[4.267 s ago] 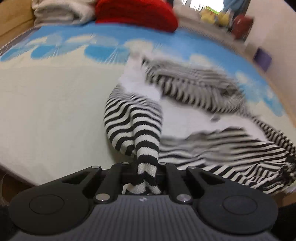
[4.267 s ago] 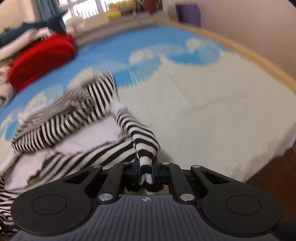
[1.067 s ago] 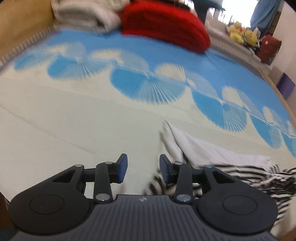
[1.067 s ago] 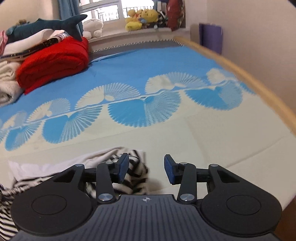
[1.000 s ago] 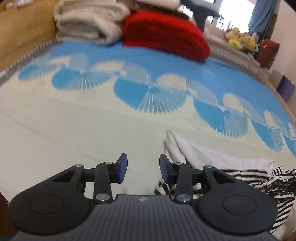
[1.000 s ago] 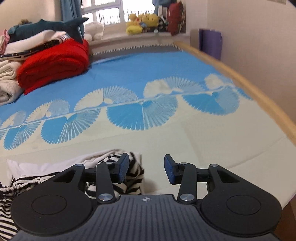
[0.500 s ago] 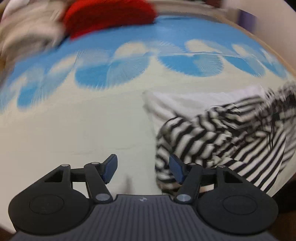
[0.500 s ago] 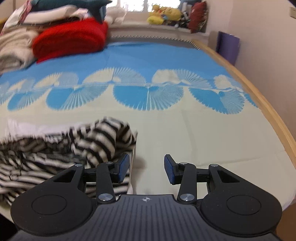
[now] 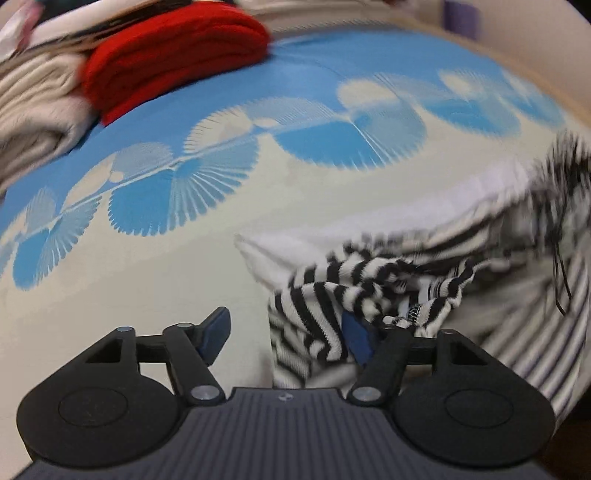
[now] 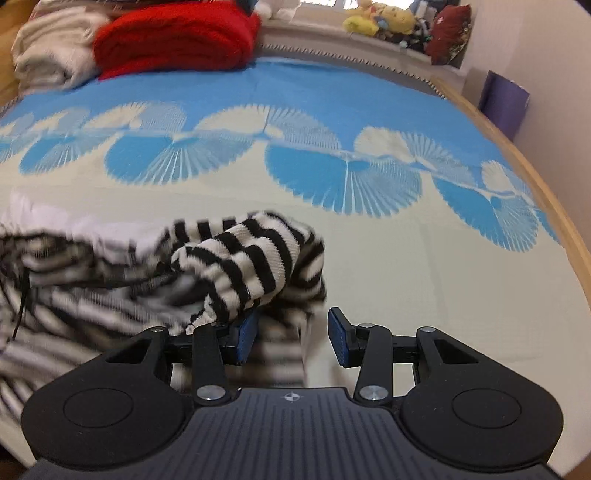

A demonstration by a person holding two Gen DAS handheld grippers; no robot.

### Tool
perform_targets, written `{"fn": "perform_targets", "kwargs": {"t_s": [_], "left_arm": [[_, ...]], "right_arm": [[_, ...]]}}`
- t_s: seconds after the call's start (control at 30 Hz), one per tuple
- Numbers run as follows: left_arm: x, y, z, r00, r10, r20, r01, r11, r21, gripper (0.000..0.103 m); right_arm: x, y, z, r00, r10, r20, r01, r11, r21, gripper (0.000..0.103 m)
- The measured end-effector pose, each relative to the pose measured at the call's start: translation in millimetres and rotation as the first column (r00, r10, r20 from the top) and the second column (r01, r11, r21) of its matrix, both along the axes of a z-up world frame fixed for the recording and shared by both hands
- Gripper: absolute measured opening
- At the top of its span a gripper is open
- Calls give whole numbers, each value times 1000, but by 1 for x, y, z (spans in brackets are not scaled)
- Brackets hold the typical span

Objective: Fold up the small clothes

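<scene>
Striped top (image 9: pixel 373 295) (image 10: pixel 236 266): a black-and-white striped piece with a white part is seen crumpled in a heap on the bed, close to the near edge.
Left gripper (image 9: pixel 288 332): its jaws are spread wide. Cloth from the striped top is draped over the right finger, whose blue pad is half hidden. The left finger is seen over bare blanket, apart from the cloth.
Right gripper (image 10: pixel 291 336): its jaws are spread wide. A striped fold is laid over the left finger, and more cloth is seen between the two pads. The right finger is seen over bare blanket.
Blanket (image 9: pixel 155 258) (image 10: pixel 406 258): cream near the front, with blue fan shapes across the middle and plain blue at the back.
Red pile (image 9: pixel 173 48) (image 10: pixel 173 37): folded red cloth is set at the far edge of the bed.
Cream pile (image 9: pixel 33 99) (image 10: pixel 51 48): folded pale cloth is placed just beside the red pile.
Soft toys (image 10: pixel 380 18): a few are lined up on the ledge behind the bed.
</scene>
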State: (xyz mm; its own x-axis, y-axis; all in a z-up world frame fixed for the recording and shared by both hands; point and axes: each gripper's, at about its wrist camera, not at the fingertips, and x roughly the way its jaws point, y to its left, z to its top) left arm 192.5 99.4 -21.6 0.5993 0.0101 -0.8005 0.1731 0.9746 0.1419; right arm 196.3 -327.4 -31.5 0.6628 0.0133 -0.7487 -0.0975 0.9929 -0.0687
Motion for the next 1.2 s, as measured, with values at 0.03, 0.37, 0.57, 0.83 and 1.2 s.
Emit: {"fn": "perform_targets", "kwargs": {"t_s": [0.03,0.37,0.57,0.83,1.2], "left_arm": [[8,4,2,999,47,12,-47,999,-23,71],[19,49,21,985,168,41,-157,968,-194,71],[19,24,2,999,0,-33,-5,990,-142,75],[47,8,-2,996,44,74,-41,998,-40,3],[73,37,-8,964,256,75,-249,964,-89,4]], "right_arm": [[7,-2,2,1000,-21,14,21,999,32,44],[33,-35,9,988,-143,65,128,971,203,44],[41,-28,-13,998,-28,-63,41,977,208,53],[49,1,-13,999,-35,-10,35,994,99,12],[70,-7,-18,982,-186,-37,189,969,160,10]]}}
